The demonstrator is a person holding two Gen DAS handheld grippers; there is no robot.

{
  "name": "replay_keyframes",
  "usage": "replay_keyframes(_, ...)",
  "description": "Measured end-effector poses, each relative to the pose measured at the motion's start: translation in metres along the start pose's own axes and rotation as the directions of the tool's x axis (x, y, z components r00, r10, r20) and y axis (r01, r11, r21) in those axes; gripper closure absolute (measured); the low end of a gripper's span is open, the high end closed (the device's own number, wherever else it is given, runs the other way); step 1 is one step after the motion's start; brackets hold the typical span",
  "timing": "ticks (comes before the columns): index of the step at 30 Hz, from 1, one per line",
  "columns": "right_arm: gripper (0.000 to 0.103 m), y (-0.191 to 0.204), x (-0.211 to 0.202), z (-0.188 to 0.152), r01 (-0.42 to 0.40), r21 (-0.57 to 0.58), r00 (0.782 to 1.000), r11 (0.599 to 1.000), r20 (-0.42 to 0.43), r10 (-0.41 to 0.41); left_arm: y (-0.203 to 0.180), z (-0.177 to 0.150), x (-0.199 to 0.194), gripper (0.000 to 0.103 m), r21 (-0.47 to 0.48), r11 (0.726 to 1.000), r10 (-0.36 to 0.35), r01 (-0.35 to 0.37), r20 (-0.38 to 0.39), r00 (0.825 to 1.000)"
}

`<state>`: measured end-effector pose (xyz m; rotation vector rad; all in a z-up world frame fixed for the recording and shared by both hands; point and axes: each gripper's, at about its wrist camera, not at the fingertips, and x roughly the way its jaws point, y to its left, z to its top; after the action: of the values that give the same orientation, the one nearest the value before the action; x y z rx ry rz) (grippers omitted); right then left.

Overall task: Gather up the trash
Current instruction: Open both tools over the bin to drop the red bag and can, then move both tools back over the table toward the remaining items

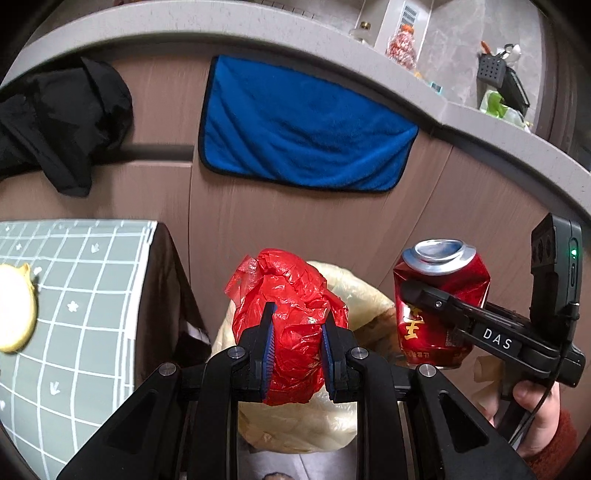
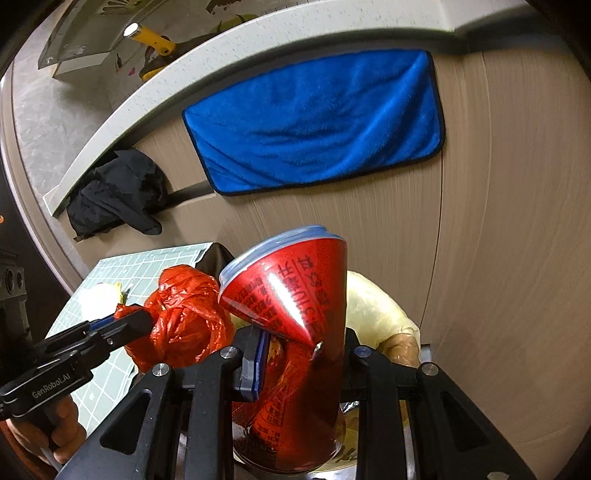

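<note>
Two claws: crinkled red bag (image 1: 291, 325), dented can (image 2: 291, 317).

You are in a home kitchen: a pale stone countertop (image 1: 258, 26) over wood-grain cabinet doors (image 1: 424, 221), a blue towel (image 1: 303, 125) hanging there.
</note>
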<state>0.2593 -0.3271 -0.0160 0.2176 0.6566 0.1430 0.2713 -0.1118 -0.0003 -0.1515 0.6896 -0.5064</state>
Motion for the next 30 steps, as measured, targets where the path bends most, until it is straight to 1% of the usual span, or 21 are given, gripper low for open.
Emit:
replay_keyframes(4, 0.079, -0.008, 0.014, -0.001, -0.011, 0.007, 1.0, 1.0, -0.021, 0.012, 0.001, -0.001, 0.022, 0.081, -0.028, 1.0, 0.005, -0.006, -0.04, 0.999)
replay_keyframes(12, 0.079, -0.025, 0.036, -0.006, -0.012, 0.033, 0.998, 0.999, -0.053, 0.013, 0.0, 0.001, 0.047, 0.08, -0.022, 0.999, 0.021, -0.023, -0.067, 0.998)
replay_keyframes(14, 0.076, -0.03, 0.039, -0.007, -0.017, 0.048, 0.998, 0.999, -0.052, 0.019, 0.001, 0.002, 0.051, 0.079, -0.032, 0.999, 0.01, -0.012, -0.076, 0.997)
replay_keyframes(15, 0.071, -0.032, 0.041, -0.006, -0.016, 0.052, 0.998, 0.999, -0.053, 0.018, 0.001, 0.002, 0.052, 0.075, -0.034, 0.999, 0.006, -0.009, -0.078, 0.997)
replay_keyframes(16, 0.056, -0.033, 0.043, -0.006, -0.012, 0.056, 0.998, 0.998, -0.055, 0.015, 0.002, 0.003, 0.053, 0.074, -0.035, 0.999, 0.0, -0.003, -0.079, 0.997)
replay_keyframes(17, 0.049, -0.035, 0.044, -0.006, -0.008, 0.062, 0.999, 0.998, -0.053, 0.012, 0.003, 0.004, 0.053, 0.07, -0.034, 0.999, -0.001, -0.002, -0.079, 0.997)
replay_keyframes(18, 0.049, -0.037, 0.042, -0.007, -0.013, 0.067, 0.999, 0.998, -0.051, 0.016, 0.004, 0.005, 0.053, 0.067, -0.036, 0.999, 0.002, -0.005, -0.079, 0.997)
replay_keyframes(19, 0.049, -0.039, 0.043, -0.008, -0.024, 0.073, 0.998, 0.997, -0.049, 0.027, 0.005, 0.007, 0.052, 0.066, -0.039, 0.999, 0.003, -0.006, -0.078, 0.997)
replay_keyframes(22, 0.049, -0.039, 0.042, -0.008, -0.022, 0.079, 0.999, 0.997, -0.046, 0.026, 0.011, 0.011, 0.045, 0.064, -0.05, 0.998, 0.027, -0.03, -0.059, 0.998)
replay_keyframes(25, 0.049, -0.037, 0.035, -0.008, -0.019, 0.079, 0.999, 0.997, -0.04, 0.022, 0.021, 0.014, 0.027, 0.064, -0.072, 0.994, 0.075, -0.076, -0.019, 0.997)
replay_keyframes(27, 0.049, -0.033, 0.028, -0.008, -0.019, 0.075, 0.999, 0.997, -0.033, 0.022, 0.029, 0.014, 0.006, 0.064, -0.086, 0.99, 0.11, -0.108, 0.022, 0.994)
replay_keyframes(30, 0.049, -0.021, 0.012, -0.006, -0.018, 0.06, 1.0, 0.998, -0.003, 0.018, 0.039, 0.016, -0.032, 0.064, -0.068, 0.988, 0.144, -0.139, 0.073, 0.987)
